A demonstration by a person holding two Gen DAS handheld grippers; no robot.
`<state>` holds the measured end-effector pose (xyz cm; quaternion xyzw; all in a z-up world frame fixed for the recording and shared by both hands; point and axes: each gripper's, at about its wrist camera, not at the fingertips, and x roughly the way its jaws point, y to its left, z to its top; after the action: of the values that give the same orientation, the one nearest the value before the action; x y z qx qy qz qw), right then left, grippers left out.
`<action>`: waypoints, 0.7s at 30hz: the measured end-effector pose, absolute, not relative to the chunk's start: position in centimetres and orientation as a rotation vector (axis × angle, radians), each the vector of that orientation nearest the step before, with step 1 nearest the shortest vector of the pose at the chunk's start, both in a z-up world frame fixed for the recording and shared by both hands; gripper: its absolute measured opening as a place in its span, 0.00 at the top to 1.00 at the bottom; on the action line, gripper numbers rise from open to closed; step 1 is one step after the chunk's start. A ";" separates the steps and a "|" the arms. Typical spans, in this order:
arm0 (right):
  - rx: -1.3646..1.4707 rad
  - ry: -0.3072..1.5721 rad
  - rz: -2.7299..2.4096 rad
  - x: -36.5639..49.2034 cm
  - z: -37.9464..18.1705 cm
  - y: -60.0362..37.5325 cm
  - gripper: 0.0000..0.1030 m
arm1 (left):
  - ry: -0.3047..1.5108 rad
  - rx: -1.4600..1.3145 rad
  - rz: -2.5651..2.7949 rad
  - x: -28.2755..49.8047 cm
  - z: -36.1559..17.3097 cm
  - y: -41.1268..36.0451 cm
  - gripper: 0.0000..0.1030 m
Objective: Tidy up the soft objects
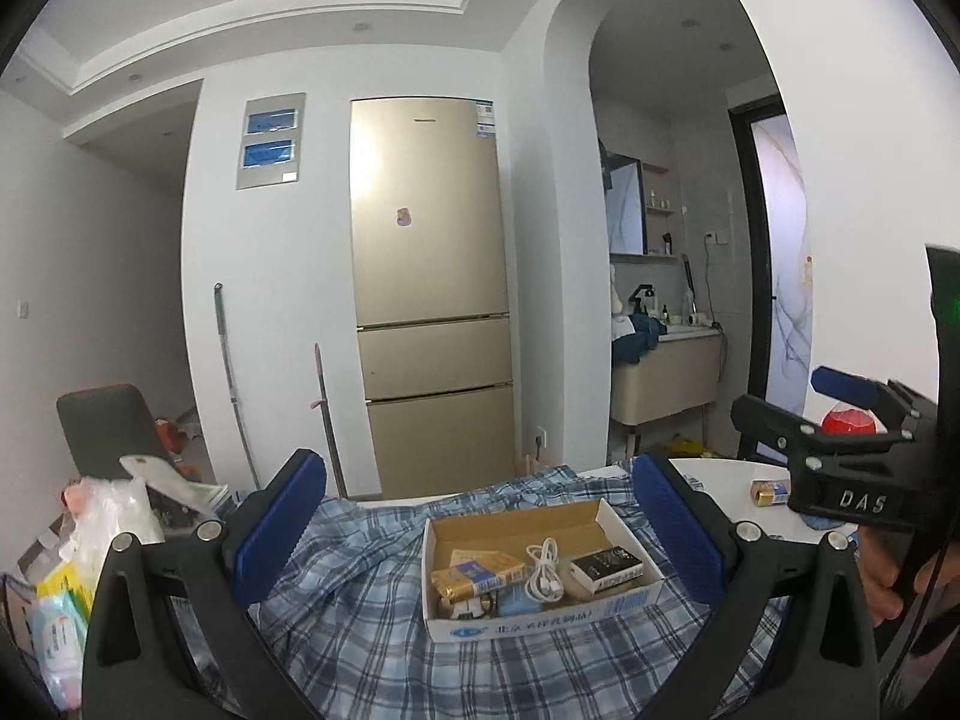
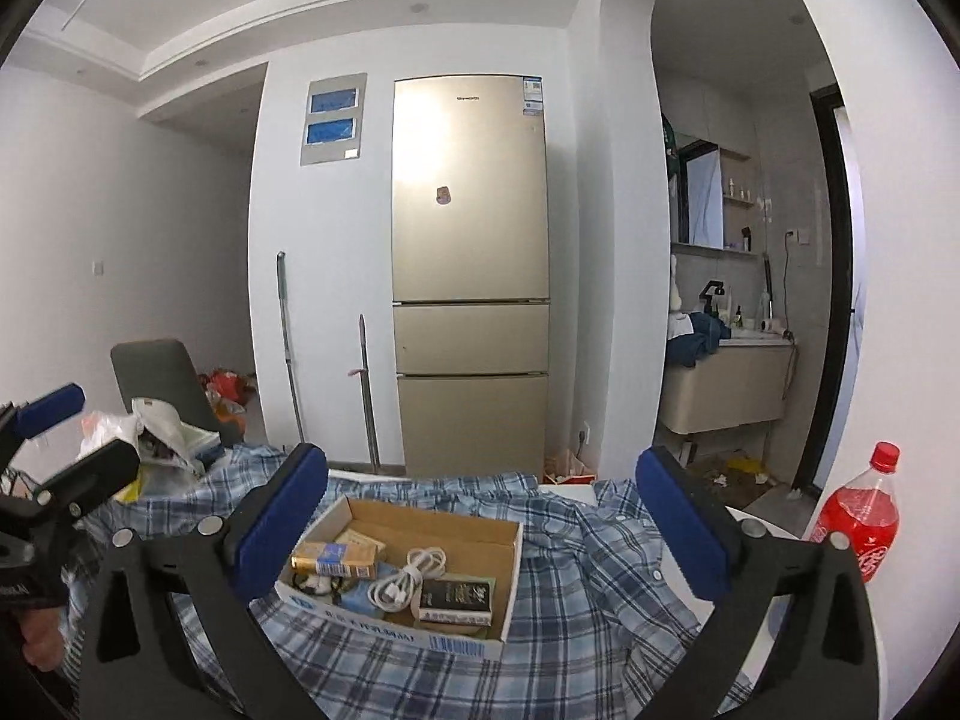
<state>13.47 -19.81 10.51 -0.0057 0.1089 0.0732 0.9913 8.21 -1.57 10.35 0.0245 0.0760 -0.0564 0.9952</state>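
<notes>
A blue plaid shirt (image 1: 360,600) (image 2: 600,570) lies crumpled over the white table. On it sits an open cardboard box (image 1: 540,621) (image 2: 390,630) holding a white cable, battery packs and a small black box. My left gripper (image 1: 477,468) stands wide open above the shirt's near side, with nothing between its blue pads. My right gripper (image 2: 480,459) is equally wide open just to its right, also with nothing in it. Each gripper shows in the other's view: the right gripper (image 1: 780,391) at the right edge, the left gripper (image 2: 102,423) at the left edge.
A red soda bottle (image 2: 858,516) stands at the table's right side, a small battery pack (image 1: 771,492) near it. Plastic bags and wipe packs (image 1: 72,570) pile up at the left, before a grey chair (image 1: 108,432). A gold fridge (image 1: 432,300) stands beyond.
</notes>
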 end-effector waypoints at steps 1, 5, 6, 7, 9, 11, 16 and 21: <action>-0.015 0.210 0.144 13.2 10.2 -19.8 0.00 | 0.155 0.040 -0.114 8.0 10.0 -1.5 0.00; -0.016 0.199 0.138 12.4 8.1 -20.3 0.00 | 0.164 0.008 -0.096 7.9 8.2 -1.3 0.00; -0.009 0.208 0.144 12.3 7.6 -20.4 0.00 | 0.170 0.002 -0.091 7.8 7.6 -1.1 0.00; 0.002 0.224 0.153 12.4 6.9 -20.6 0.00 | 0.172 -0.001 -0.087 7.9 7.1 -1.0 0.00; 0.014 0.242 0.157 12.5 5.7 -20.9 0.00 | 0.169 -0.004 -0.084 8.0 5.9 -0.8 0.00; 0.019 0.228 0.140 12.3 4.6 -21.2 0.00 | 0.163 -0.010 -0.087 8.1 4.8 -0.6 0.00; 0.002 0.215 0.110 12.2 2.0 -21.2 0.00 | 0.114 -0.030 -0.089 8.1 1.9 -0.5 0.00; 0.008 0.235 0.103 12.3 1.0 -21.7 0.00 | 0.122 0.009 -0.076 8.2 0.9 -1.1 0.00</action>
<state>12.31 -21.67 1.01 0.0042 0.1170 0.0516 0.9918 8.20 -1.11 0.93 0.0046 0.0609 -0.0378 0.9974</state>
